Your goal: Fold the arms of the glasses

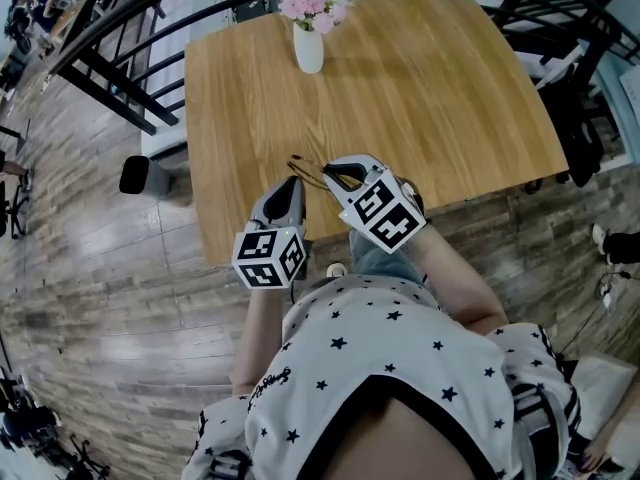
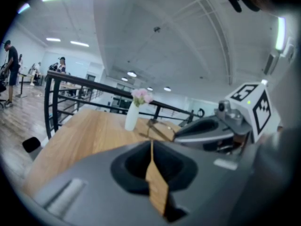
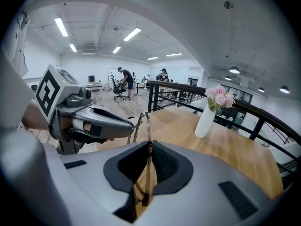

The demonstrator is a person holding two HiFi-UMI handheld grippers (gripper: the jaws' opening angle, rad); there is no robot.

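Glasses (image 3: 147, 125) in right claw (image 3: 150, 146) (over table (image 3: 225, 145))

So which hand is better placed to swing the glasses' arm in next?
Left, probably. The right tongs pinch the glasses, anchoring them; the left tongs, closed, sit right at the free end, so they can do the folding.

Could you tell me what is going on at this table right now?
A person at a wooden table works on a pair of glasses with a gripper in each hand. The right gripper is clamped on the thin frame near the table's edge. The left gripper is shut, its tip right at the glasses; whether it pinches an arm is unclear.
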